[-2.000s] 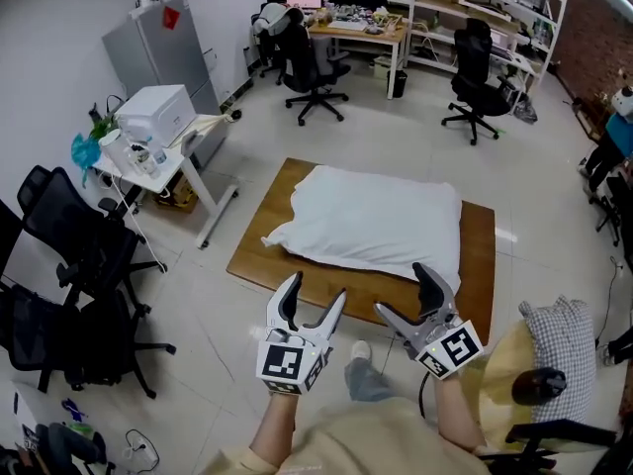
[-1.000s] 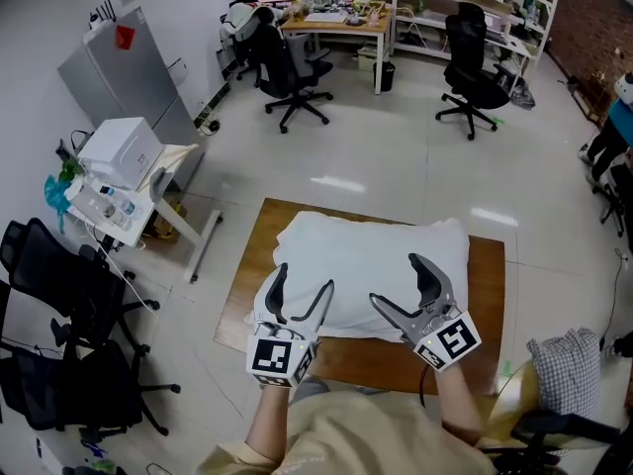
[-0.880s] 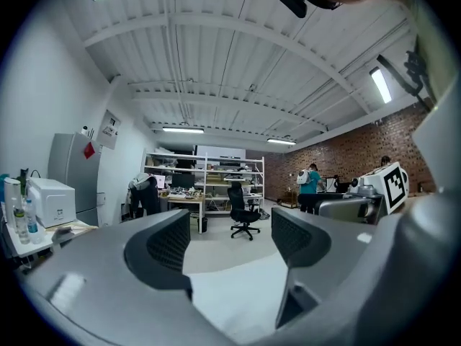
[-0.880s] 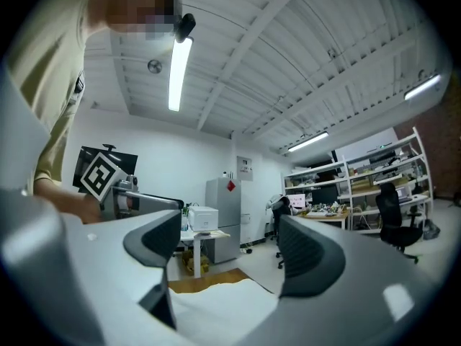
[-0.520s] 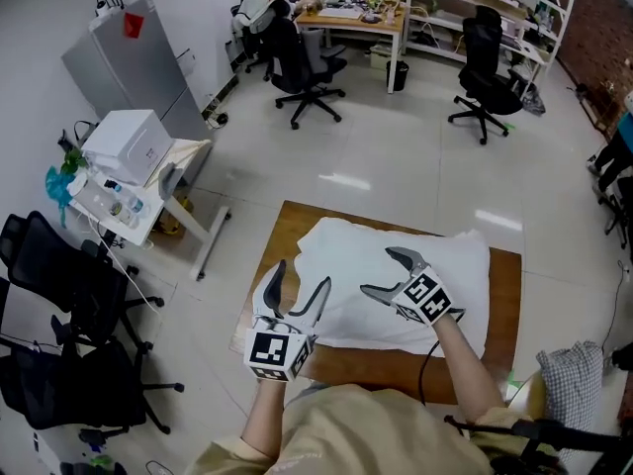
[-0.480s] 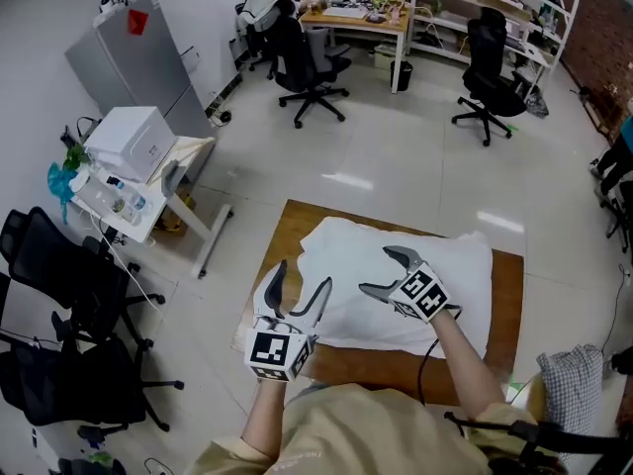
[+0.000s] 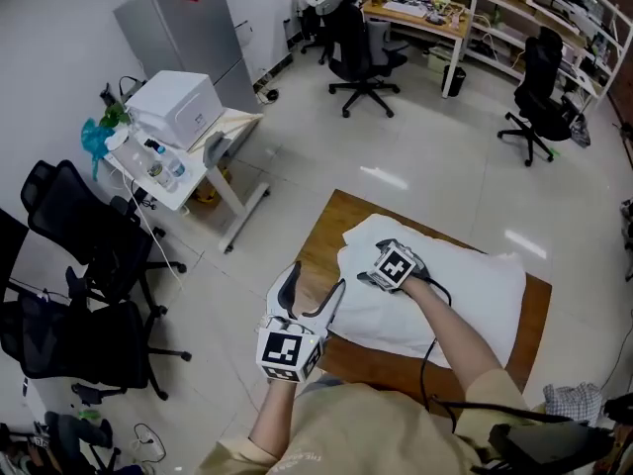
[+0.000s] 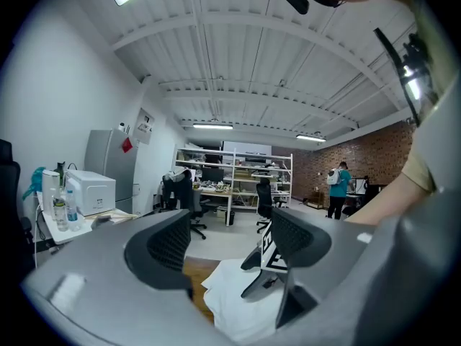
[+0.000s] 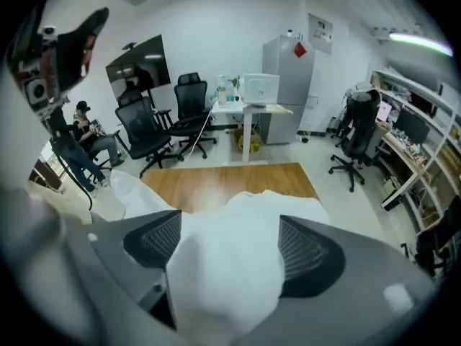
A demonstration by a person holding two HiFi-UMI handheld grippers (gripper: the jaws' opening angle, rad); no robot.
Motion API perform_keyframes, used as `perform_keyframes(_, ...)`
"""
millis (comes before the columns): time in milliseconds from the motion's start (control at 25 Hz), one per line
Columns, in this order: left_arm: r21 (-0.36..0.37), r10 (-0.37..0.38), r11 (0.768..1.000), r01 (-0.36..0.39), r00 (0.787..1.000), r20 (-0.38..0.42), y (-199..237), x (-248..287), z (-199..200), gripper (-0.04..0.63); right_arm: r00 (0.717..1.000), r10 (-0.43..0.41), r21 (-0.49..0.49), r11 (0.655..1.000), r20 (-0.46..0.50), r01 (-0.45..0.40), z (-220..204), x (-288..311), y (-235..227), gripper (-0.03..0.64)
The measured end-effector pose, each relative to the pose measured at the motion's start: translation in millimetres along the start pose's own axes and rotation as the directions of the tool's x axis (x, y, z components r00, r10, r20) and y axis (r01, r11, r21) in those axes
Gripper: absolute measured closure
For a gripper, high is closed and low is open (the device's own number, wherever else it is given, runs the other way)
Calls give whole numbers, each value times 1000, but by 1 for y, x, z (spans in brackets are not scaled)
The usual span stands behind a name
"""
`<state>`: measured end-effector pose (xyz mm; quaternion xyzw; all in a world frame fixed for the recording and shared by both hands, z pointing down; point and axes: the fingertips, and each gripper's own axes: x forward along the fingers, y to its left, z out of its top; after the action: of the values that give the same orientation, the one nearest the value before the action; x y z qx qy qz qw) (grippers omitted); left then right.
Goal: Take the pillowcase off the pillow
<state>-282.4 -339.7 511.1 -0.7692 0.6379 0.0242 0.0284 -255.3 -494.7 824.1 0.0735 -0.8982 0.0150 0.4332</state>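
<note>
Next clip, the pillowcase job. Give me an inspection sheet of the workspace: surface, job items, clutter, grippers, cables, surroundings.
Surface: wooden board lying on the floor.
Job's things: white pillow lies flat on the board; its case cannot be told apart from it.
Clutter: nothing seen on the board.
Grippers: left gripper open and empty, held level by the board's near edge; right gripper angled down at a pillow corner, jaws open with white fabric between them.
Cables: black cable runs along the right forearm.
Surroundings: printer on a side table, office chairs, desks beyond.
</note>
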Motion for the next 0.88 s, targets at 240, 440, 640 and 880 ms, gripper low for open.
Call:
perform_keyframes(240, 3, 73, 997, -73, 997, 6, 41, -26, -30, 253, 987, -73, -3, 997, -145, 73, -31, 64, -13, 341)
perform_keyframes(440, -24, 91, 996, -91, 996, 10, 70, -38, -24, 253, 982, -190, -46, 981, -10, 190, 21, 33, -21, 603)
perform_keyframes(640, -29, 82, 996, -81, 996, 19, 81, -38, -14, 253, 980, -62, 203, 979, 191, 22, 43, -39, 5, 614)
perform_keyframes(880, -58, -21, 998, 22, 1000, 15, 73, -35, -4, 264, 865, -73, 313, 944, 496, -100, 78, -170, 32, 614)
